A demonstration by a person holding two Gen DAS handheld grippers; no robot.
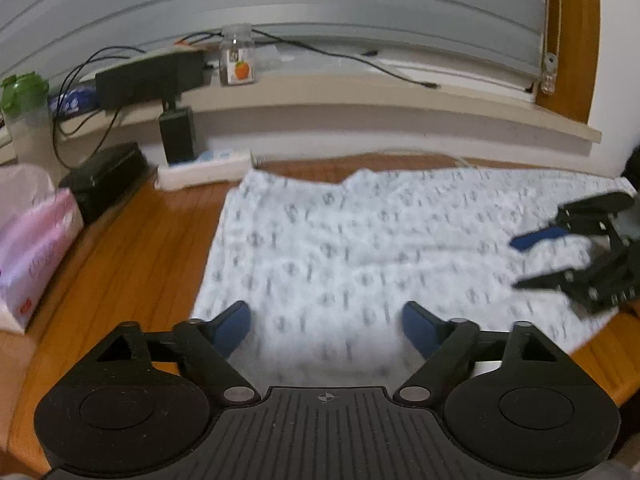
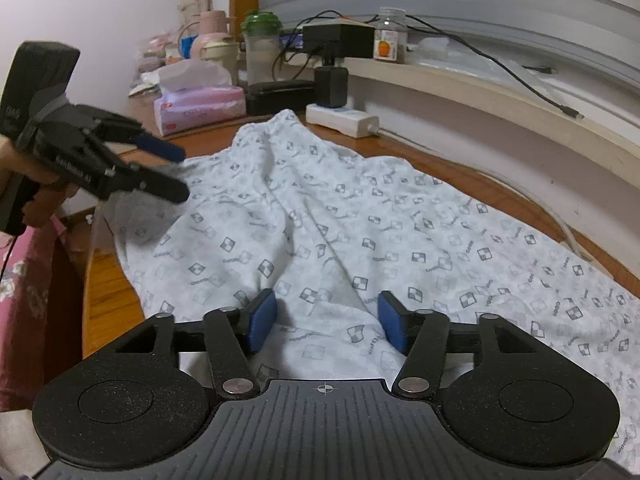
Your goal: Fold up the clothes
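Left gripper [image 1: 326, 326]: jaws spread wide above the near edge of the cloth, nothing between the blue pads; also seen from the right wrist view [image 2: 176, 172], held in a hand [image 2: 36, 184], jaws apart over the cloth's far left part.
Right gripper [image 2: 326, 320]: jaws apart, a raised fold of cloth lying between the pads without being pinched.
Cloth [image 2: 360, 232]: white with a small grey print, spread flat and wrinkled across the wooden table [image 1: 132, 248].
Table back: tissue pack [image 2: 200, 106], black case [image 2: 280, 96], white power strip [image 2: 344, 118].
Sill: black box [image 2: 340, 40], small jar [image 2: 390, 42], cables.
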